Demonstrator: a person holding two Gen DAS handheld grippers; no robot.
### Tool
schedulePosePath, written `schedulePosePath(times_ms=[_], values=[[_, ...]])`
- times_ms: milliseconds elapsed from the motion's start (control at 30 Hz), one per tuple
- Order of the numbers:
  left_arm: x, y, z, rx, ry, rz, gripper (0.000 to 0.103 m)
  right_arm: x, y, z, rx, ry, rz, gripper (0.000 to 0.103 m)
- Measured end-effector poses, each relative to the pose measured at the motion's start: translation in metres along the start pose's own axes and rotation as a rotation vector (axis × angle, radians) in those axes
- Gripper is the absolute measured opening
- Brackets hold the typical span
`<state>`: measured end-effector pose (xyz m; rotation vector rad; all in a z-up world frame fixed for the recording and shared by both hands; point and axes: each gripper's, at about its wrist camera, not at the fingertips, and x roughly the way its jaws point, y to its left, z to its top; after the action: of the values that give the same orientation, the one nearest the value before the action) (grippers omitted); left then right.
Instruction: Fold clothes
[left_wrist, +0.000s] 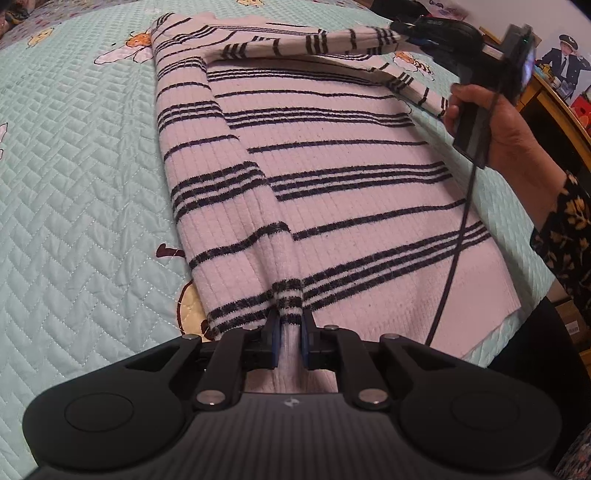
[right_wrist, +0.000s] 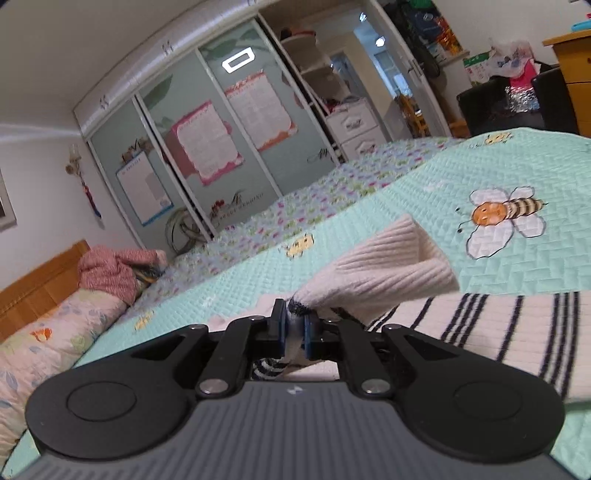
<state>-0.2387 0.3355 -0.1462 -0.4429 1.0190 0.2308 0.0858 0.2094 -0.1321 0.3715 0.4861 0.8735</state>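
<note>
left tongs (left_wrist: 289, 326) clamped on striped sweater (left_wrist: 332, 184) hem; right tongs (right_wrist: 294, 329) clamped on sleeve cuff (right_wrist: 384, 266), lifted over bed quilt (left_wrist: 74, 184); pinched fabric partly hidden.

The sweater (left_wrist: 332, 192) is pale pink-white with thin dark navy stripes, some alone and some in bunches. Its cuff (right_wrist: 388, 266) is plain cream with little ribs. The bedspread (left_wrist: 74, 184) is mint green with a stitched zigzag pattern. It has a bee (right_wrist: 502, 218) with an orange face, white wings and yellow-and-black stripes. The sleeve (left_wrist: 565, 229) is black with orange flowers.
</note>
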Motion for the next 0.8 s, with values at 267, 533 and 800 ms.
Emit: schedulePosePath(times_ms=[267,533,800], values=[[-0.002,0.000,-0.004,0.048,0.005,-0.011,0.009,-0.031,0.002,-0.008,-0.022,-0.069,-0.028,0.010],[-0.001,0.008,-0.005,0.021,0.013,-0.036,0.010,-0.063,0.026,-0.035,-0.127,-0.059,-0.012,0.010],[0.000,0.008,-0.005,0.021,0.020,-0.034,0.011,-0.089,0.035,-0.036,-0.231,-0.072,-0.018,0.010]])
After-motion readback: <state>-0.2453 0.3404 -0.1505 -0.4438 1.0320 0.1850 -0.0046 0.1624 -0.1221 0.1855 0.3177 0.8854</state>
